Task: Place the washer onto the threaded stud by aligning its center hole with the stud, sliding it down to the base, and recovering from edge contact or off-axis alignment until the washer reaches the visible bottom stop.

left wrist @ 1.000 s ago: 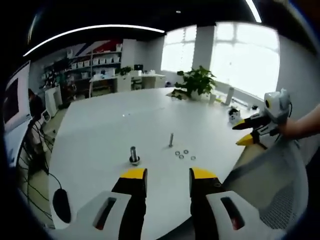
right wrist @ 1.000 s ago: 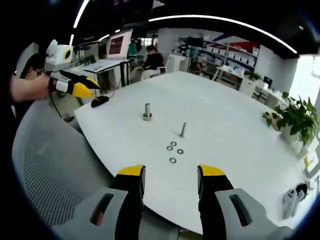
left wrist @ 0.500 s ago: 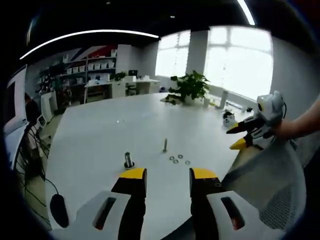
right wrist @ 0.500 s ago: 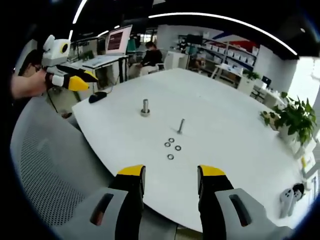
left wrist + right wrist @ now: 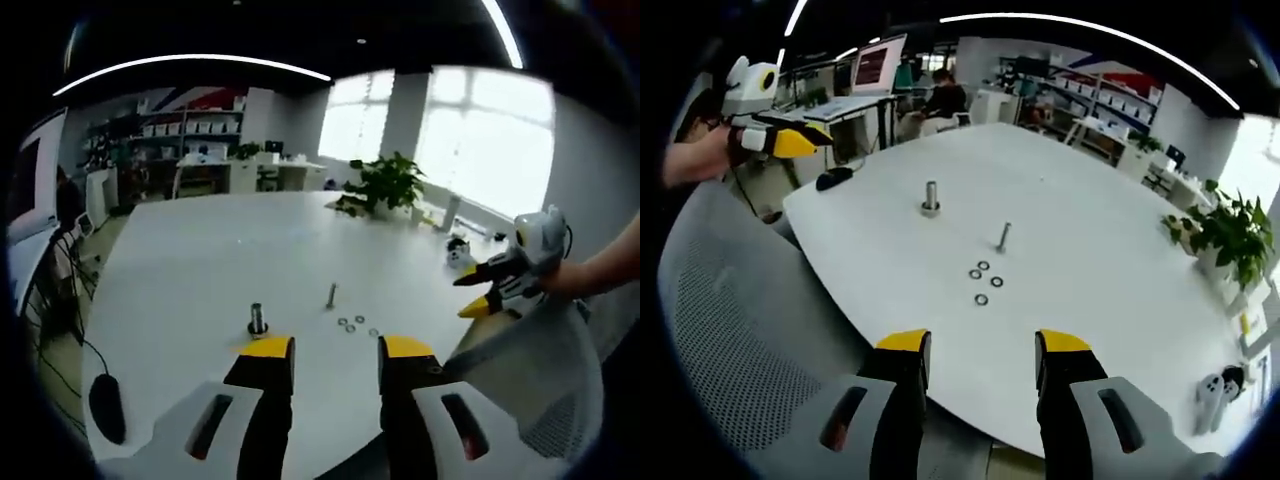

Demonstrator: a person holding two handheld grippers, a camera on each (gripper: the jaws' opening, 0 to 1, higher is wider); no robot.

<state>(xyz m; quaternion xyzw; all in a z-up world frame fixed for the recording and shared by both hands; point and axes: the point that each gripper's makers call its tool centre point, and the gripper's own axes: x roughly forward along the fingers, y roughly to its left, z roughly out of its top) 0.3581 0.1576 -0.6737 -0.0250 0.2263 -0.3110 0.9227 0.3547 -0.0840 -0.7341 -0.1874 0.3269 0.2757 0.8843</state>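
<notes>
Four small washers (image 5: 357, 325) lie on the white surface (image 5: 200, 260) in the left gripper view, just above the middle of the frame's bottom half. We see a thin threaded stud (image 5: 331, 295) standing upright up and to the left of them, near but not touching. A thicker bolt (image 5: 257, 319) stands further left. Our left gripper (image 5: 333, 352) rises from the bottom edge, its yellow-tipped fingers (image 5: 268, 352) spread apart and holding nothing. At the right edge, our right gripper (image 5: 485, 290) hangs in a hand over a grey mesh chair back (image 5: 530, 370). A green plant (image 5: 385, 185) sits at the far side of the surface, and a black mouse (image 5: 105, 407) lies at lower left.

In the right gripper view, the washers (image 5: 983, 281) sit near the middle of the frame, with the stud (image 5: 1003, 237) just above them and the bolt (image 5: 930, 198) up and to the left. Our right gripper (image 5: 983, 350) comes up from the bottom, fingers (image 5: 1062, 348) spread wide and empty. Our left gripper (image 5: 790, 138) is at upper left, off the surface (image 5: 1110, 270); we cannot tell its fingers there. The plant (image 5: 1225, 235) is at the right edge.
</notes>
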